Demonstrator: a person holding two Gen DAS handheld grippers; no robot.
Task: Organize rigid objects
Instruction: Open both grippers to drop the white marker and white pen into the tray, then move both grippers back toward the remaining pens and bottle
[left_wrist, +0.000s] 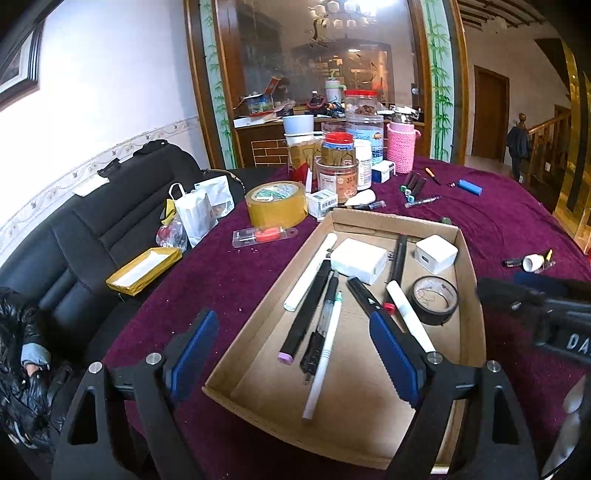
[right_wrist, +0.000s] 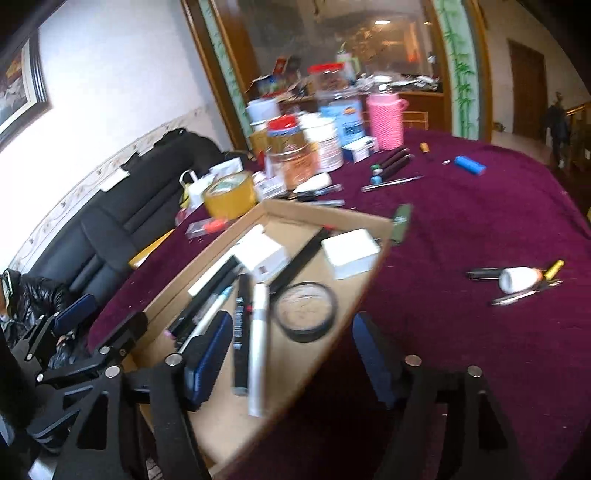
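Tools both spread and empty: left tool (left_wrist: 295, 354) over the cardboard tray (left_wrist: 471, 280), right tool (right_wrist: 291, 354) at its right wall. Loose pens (right_wrist: 391, 182) lie far on the surface (right_wrist: 480, 221). Risk: right tool may knock the wall, shifting the tray.

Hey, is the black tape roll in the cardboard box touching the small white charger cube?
Apart. The left wrist view shows bare cardboard between the black tape roll and white charger cube.
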